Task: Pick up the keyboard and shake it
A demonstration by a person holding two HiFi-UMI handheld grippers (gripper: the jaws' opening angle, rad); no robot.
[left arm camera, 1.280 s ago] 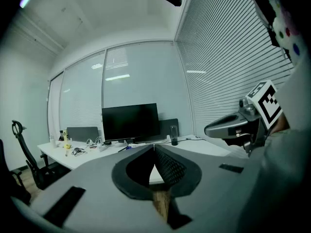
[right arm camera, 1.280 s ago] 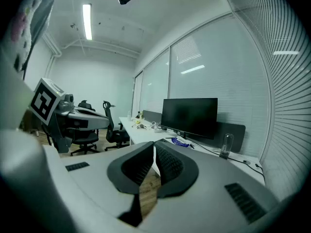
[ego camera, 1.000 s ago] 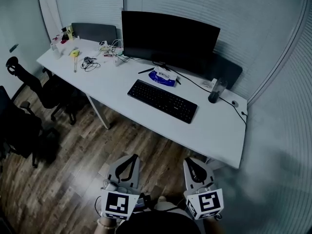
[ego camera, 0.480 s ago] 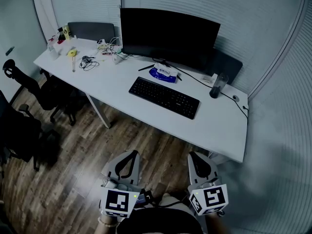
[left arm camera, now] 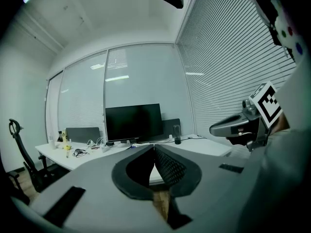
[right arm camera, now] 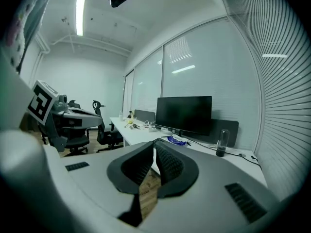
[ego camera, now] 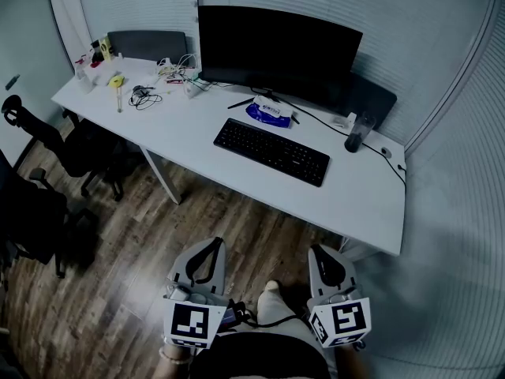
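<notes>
Left gripper view: the jaws of the left gripper [left arm camera: 154, 147] meet tip to tip with nothing between them. Right gripper view: the right gripper [right arm camera: 154, 142] is likewise clenched and empty. Head view: both grippers are held low over the wooden floor [ego camera: 142, 243], well apart from the white desk [ego camera: 189, 144]. The black keyboard [ego camera: 271, 151] lies flat on the desk, untouched, in front of the dark monitor [ego camera: 278, 50]. A blue packet [ego camera: 267, 114] sits between keyboard and monitor stand. A dark tumbler [ego camera: 356, 135] stands to the keyboard's right. A black office chair [ego camera: 55, 136] stands at the left.
</notes>
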